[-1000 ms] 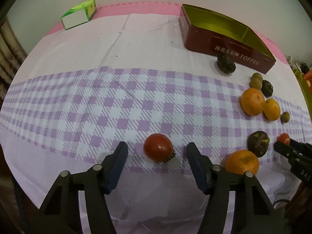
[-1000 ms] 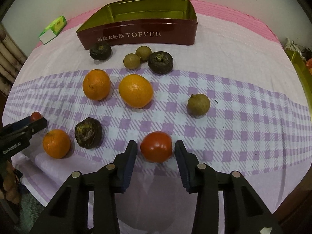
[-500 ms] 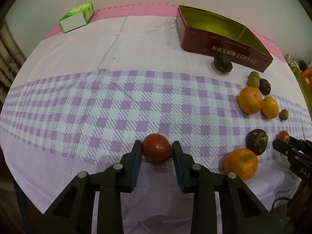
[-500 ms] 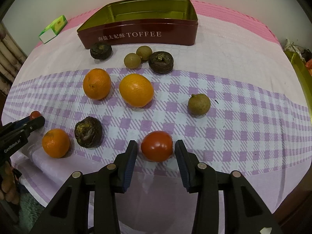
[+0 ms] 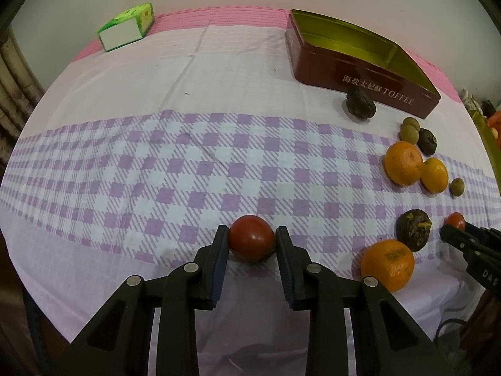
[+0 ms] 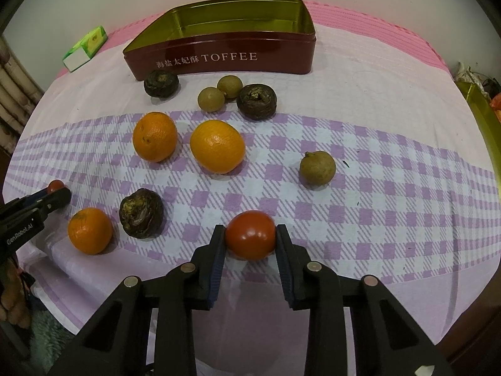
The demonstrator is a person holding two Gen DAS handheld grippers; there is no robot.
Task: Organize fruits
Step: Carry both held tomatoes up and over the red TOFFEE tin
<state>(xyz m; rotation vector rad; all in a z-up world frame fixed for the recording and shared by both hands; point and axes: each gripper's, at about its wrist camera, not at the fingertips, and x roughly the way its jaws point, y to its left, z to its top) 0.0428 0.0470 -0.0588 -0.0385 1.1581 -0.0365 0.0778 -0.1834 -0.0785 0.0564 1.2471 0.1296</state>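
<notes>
My left gripper (image 5: 250,241) is shut on a red tomato (image 5: 251,237) near the table's front edge. My right gripper (image 6: 250,241) is shut on a second red tomato (image 6: 250,238), also low over the cloth. The left gripper also shows at the left of the right wrist view (image 6: 58,192) with its tomato (image 6: 55,185). An open red toffee tin (image 6: 225,59) with a gold inside stands at the back and holds nothing. Three oranges (image 6: 155,136) (image 6: 217,146) (image 6: 90,230), several dark wrinkled fruits (image 6: 141,213) and small brown-green round fruits (image 6: 317,167) lie loose on the checked cloth.
A green and white carton (image 5: 126,28) lies at the back left. The pink table edge (image 6: 375,22) runs behind the tin. A second gold-lined tin edge (image 6: 479,109) shows at the far right. The cloth hangs over the table's front edge.
Both grippers have closed onto their tomatoes: the left from wide open, the right from a small gap. The other fruits have not moved.
</notes>
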